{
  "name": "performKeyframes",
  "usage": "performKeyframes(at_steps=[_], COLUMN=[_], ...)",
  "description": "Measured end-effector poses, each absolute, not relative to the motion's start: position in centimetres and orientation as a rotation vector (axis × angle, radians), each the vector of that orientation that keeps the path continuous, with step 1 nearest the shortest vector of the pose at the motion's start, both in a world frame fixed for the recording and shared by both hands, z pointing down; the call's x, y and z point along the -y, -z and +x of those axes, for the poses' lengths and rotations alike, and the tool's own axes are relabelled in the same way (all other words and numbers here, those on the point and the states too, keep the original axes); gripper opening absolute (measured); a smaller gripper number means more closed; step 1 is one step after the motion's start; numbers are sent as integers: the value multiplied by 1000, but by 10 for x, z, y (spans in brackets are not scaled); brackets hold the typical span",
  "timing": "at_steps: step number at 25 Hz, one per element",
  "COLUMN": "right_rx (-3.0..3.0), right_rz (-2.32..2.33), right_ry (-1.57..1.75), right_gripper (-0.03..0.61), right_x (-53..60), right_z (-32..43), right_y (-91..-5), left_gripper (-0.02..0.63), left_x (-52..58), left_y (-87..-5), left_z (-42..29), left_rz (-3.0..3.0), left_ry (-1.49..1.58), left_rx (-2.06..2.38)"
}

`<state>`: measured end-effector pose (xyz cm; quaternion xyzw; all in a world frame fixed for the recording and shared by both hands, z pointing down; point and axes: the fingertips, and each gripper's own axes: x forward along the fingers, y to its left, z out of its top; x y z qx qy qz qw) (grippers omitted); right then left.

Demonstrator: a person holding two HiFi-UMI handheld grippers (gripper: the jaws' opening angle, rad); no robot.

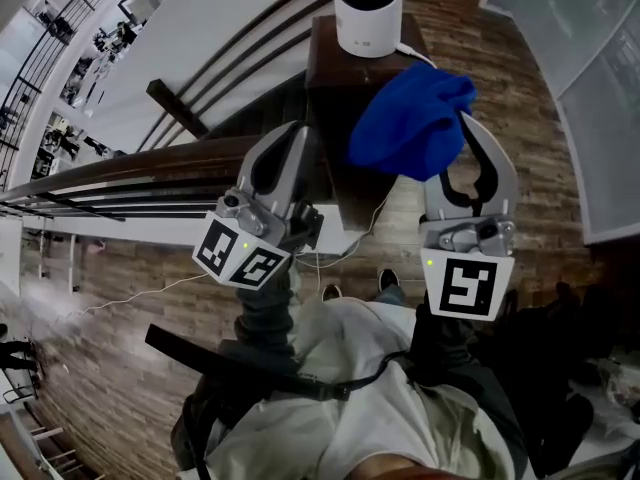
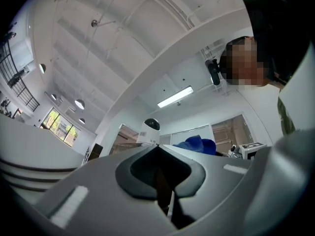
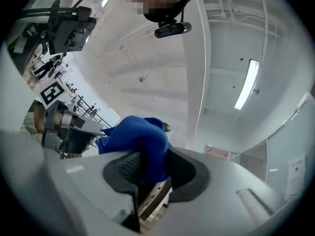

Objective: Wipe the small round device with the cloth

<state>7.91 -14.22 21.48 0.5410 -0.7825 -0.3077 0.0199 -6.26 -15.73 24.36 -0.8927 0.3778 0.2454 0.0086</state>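
The small round device [image 1: 367, 10], white with a black dome top, stands on a dark wooden post [image 1: 340, 78] at the top of the head view. My right gripper [image 1: 463, 128] is shut on a bunched blue cloth [image 1: 412, 120], which hangs just below and right of the device, apart from it. In the right gripper view the cloth [image 3: 143, 140] bulges up between the jaws of that gripper [image 3: 147, 157]. My left gripper [image 1: 297, 133] is shut on nothing, left of the post. Past the tip of the left gripper [image 2: 157, 146] I see the device [image 2: 151, 130] and the cloth [image 2: 199, 144].
Dark handrails [image 1: 120, 173] run across the left, beside a white wall. A white cable [image 1: 370, 218] trails down from the post over the wood floor [image 1: 545, 138]. A glass panel [image 1: 600, 88] borders the right. The person's body fills the bottom.
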Motion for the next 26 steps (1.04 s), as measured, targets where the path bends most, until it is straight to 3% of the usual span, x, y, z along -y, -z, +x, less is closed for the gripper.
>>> performKeyframes(at_steps=[26], right_rx=[2446], right_rz=[1636], right_ry=[962], right_gripper=[121], right_x=[136], right_z=[77], right_y=[-218], left_gripper=[2], left_x=[160], left_y=[-246], left_z=[-57], left_rz=[-2812], left_ry=[-778], left_rx=[-1174])
